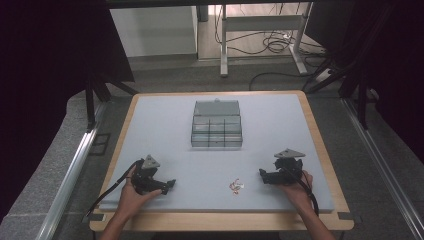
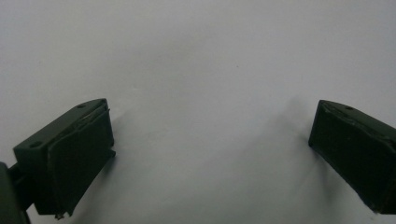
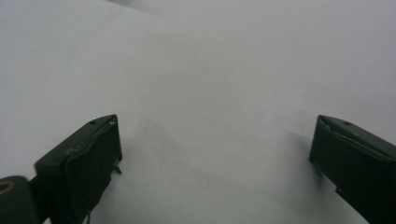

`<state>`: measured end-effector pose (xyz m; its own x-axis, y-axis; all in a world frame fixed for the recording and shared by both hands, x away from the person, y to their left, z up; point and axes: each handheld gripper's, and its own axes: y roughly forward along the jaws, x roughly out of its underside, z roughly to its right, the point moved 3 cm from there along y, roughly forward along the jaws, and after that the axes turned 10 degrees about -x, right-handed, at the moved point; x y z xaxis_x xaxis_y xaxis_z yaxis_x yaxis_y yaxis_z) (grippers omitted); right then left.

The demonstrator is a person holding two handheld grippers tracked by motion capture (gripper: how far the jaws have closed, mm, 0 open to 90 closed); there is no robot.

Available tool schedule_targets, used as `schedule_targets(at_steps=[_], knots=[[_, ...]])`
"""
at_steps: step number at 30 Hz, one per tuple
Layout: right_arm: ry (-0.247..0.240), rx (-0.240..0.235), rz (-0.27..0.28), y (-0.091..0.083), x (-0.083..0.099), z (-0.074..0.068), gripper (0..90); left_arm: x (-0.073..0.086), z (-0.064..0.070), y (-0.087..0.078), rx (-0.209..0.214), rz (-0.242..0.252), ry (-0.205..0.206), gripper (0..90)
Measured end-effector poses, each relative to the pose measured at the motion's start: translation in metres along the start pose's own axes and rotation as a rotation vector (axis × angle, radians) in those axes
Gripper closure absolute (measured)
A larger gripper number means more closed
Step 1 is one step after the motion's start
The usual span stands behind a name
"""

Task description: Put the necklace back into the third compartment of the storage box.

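A clear plastic compartment box (image 1: 216,125) with its lid raised stands on the grey mat (image 1: 165,120) at the centre back. A few small red and white pieces (image 1: 236,186) lie on the mat near the front, between my two hands. My left gripper (image 1: 170,186) rests low at the front left, pointing right, and is open (image 2: 210,140) over bare mat. My right gripper (image 1: 261,175) sits at the front right, pointing left toward the small pieces, also open (image 3: 215,154) with nothing between its jaws.
The mat covers a wooden table (image 1: 322,145). Black stands (image 1: 95,95) and metal rails (image 1: 70,175) flank the table. A desk frame (image 1: 260,30) and cables (image 1: 275,45) lie on the floor beyond the far edge.
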<state>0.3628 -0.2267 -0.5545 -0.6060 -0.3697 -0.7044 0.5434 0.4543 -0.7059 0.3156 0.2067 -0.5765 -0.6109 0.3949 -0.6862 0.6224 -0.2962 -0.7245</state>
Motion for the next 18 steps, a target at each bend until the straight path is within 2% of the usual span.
schedule_targets(at_steps=[3,7,13,18], knots=[[0.014,0.021,0.012,-0.005,0.004,-0.001,5.9,0.000,0.000,0.000,-0.002,0.000,0.001,0.0],[0.020,0.020,0.002,-0.011,0.007,0.001,8.0,0.000,0.000,0.000,-0.001,0.000,0.001,0.0],[0.027,-0.004,-0.009,-0.015,0.007,-0.001,10.7,0.000,0.000,0.000,-0.001,0.002,0.001,0.0],[0.004,-0.032,0.021,-0.024,0.005,-0.009,17.0,0.000,0.000,0.000,0.000,0.000,0.002,0.0]])
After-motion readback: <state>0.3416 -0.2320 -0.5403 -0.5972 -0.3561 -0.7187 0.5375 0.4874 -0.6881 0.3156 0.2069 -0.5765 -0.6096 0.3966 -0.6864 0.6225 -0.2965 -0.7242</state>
